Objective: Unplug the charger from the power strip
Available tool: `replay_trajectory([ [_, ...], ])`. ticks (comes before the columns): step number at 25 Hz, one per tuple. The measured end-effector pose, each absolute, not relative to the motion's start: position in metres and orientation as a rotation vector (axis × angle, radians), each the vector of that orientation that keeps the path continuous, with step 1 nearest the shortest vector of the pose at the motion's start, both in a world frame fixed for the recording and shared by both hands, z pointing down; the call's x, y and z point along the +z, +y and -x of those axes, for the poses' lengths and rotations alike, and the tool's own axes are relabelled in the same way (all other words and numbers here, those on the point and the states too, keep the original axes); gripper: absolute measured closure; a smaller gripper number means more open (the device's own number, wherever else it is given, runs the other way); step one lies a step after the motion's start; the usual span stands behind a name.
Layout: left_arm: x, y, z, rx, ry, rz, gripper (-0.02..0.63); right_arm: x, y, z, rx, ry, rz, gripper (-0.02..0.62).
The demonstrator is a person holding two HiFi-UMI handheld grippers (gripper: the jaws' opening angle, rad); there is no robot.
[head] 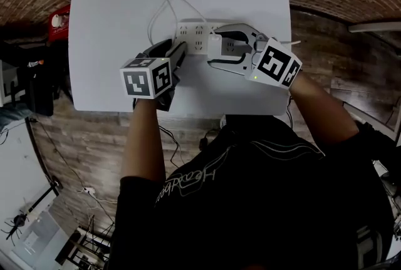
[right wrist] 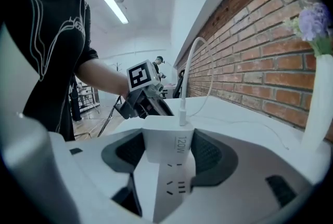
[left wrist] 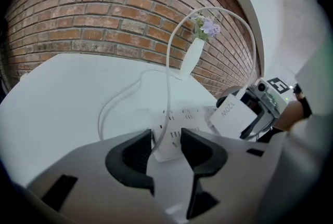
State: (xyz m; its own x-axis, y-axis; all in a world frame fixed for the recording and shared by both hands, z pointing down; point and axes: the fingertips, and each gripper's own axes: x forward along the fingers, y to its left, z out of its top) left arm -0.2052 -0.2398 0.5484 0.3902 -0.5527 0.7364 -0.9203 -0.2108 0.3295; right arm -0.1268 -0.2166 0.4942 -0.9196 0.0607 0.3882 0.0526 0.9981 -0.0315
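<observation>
Right tool (right wrist: 169, 150): its jaws are closed on the two sides of the charger (right wrist: 166, 134). The pads lie flat against the white block and I see no gap.
Left tool (left wrist: 166, 147): its jaws are pinched on one end of the power strip (left wrist: 193, 116). A thin white cord (left wrist: 169, 62) rises between them.
Charger's place: it sits at the middle of the head view, on the strip's face, on the white surface (head: 113, 5).
Relation that counts: the charger already lies between the right tool's jaws. The strip's long axis runs left to right across the head view. I judge the pull should go straight off the strip's face, away from the surface. The right hand does the pulling and the left only braces.
Left gripper view alone: it shows the charger from the side at middle right, tilted. I cannot tell whether its prongs are still seated.
Right gripper view alone: it shows bare sockets just below the charger and the cord leaving its top.
Head view alone: it shows both tools meeting at the strip, with cords looping toward the top of the frame.
Risk: I judge the strip could lift with the charger if the left grip slips.
</observation>
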Motion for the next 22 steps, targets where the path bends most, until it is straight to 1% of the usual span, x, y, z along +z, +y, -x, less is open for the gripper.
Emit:
replay_trajectory([
  [5,0.546,-0.239,0.205,0.645,-1.281,-1.913,0.428,0.488,-0.214,0.123,-0.039,-2.749,0.059,0.351],
  [9,0.541,-0.240,0.205,0.682,-1.335,-1.940,0.430,0.478,-0.214,0.123,-0.016,-2.776,0.024,0.351],
  [16,0.501,-0.234,0.205,0.344,-1.407,-1.947,0.431,0.463,-0.215,0.112,0.057,-2.785,-0.047,0.351],
  [22,0.459,-0.217,0.183,0.254,-1.359,-2.049,0.434,0.444,-0.203,0.107,0.172,-2.825,-0.081,0.351],
])
